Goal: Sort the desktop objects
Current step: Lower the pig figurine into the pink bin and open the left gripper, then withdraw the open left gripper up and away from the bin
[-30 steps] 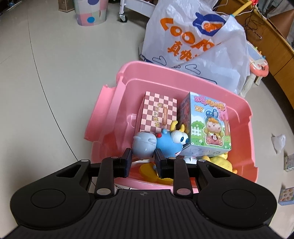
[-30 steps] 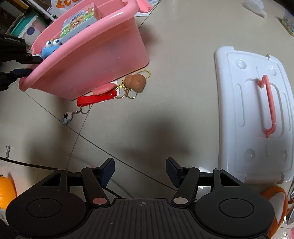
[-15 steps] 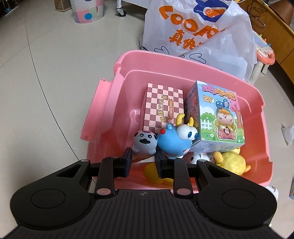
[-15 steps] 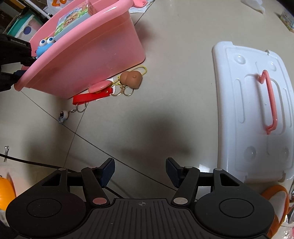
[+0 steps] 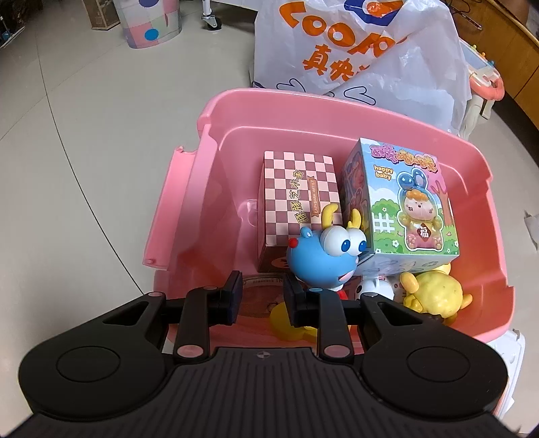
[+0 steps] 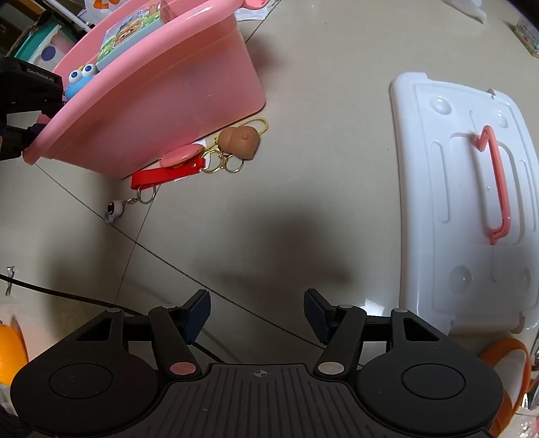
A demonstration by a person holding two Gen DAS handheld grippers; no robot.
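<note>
A pink storage bin [image 5: 387, 114] on the floor holds a checkered box [image 5: 298, 192], a colourful "happy baby" box [image 5: 411, 198], a blue big-eyed toy [image 5: 320, 256], a yellow plush toy [image 5: 433, 293] and other small toys. My left gripper [image 5: 259, 296] hovers open and empty over the bin's near edge. In the right wrist view the bin [image 6: 161, 104] is at upper left, with keychains beside it: a brown one [image 6: 241, 141], a red strap [image 6: 165, 175], a small white charm [image 6: 113, 210]. My right gripper [image 6: 257, 316] is open and empty above bare floor.
A white lid with a pink handle [image 6: 471, 209] lies on the floor at the right. A large white printed plastic bag [image 5: 357, 43] stands behind the bin. A black cable [image 6: 50, 293] runs along the floor at left. A patterned bucket [image 5: 151, 20] stands far back.
The grey round toy seen between my left fingers has dropped out of sight into the bin and the fingers are a little wider apart. The right gripper drifted slightly.
</note>
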